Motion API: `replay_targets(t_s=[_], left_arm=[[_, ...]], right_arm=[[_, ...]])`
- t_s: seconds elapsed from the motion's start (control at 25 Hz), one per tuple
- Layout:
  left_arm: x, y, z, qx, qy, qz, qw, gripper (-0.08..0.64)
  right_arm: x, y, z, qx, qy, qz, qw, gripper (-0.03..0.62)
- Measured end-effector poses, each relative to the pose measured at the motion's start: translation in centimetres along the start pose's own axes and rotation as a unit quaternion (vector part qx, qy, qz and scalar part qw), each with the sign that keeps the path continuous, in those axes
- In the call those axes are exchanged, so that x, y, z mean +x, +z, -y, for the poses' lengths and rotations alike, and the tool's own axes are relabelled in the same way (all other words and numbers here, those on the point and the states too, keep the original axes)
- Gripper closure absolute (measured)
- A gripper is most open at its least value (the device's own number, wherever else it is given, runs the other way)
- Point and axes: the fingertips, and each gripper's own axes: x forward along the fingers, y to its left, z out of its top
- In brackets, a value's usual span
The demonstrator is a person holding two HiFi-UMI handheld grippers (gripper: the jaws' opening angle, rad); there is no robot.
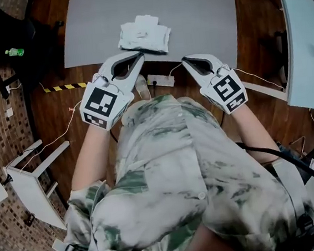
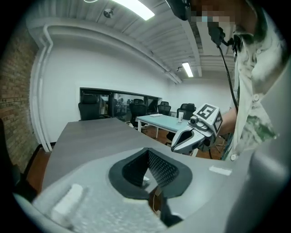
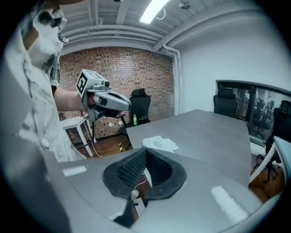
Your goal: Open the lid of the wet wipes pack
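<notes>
No readable text, labels or numbers anywhere.

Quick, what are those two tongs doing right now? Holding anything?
Left tongs: closed, holding nothing.
Right tongs: closed, holding nothing.

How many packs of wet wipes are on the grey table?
1. The wet wipes pack lies near the table front edge, just ahead of the left tongs. No other shows.

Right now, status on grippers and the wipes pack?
Shut, empty: left gripper, right gripper. On table: wipes pack, lid looks down, untouched. Nothing in the way.
</notes>
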Motion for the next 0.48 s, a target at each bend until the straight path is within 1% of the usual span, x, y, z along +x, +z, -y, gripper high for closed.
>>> replay_targets(t_s=[0.12,0.24,0.32,0.4,0.48], left_arm=[[-1.1,1.3,4.7,-0.023,0.023,0.017,0.9993,0.557],[-1.6,1.7,9.0,-0.031,0.044,0.026,0.9982,0.557],[-2.0,1.5,12.0,-0.033,0.048,0.023,0.998,0.557],[-2.8,1.6,14.6,-0.032,0.045,0.021,0.9983,0.557],[-3.8,2.1,16.7,-0.028,0.041,0.022,0.9985,0.557]], right_arm=[[-4.0,-0.4,-0.9,-0.015,0.021,0.023,0.999,0.586],[-7.3,-1.4,-1.7,-0.025,0.038,0.042,0.998,0.586],[-9.4,-2.2,-2.6,-0.031,0.047,0.048,0.997,0.586],[-11.5,-2.6,-3.4,-0.034,0.045,0.055,0.997,0.586],[-13.8,-2.3,-4.1,-0.033,0.032,0.066,0.997,0.586]])
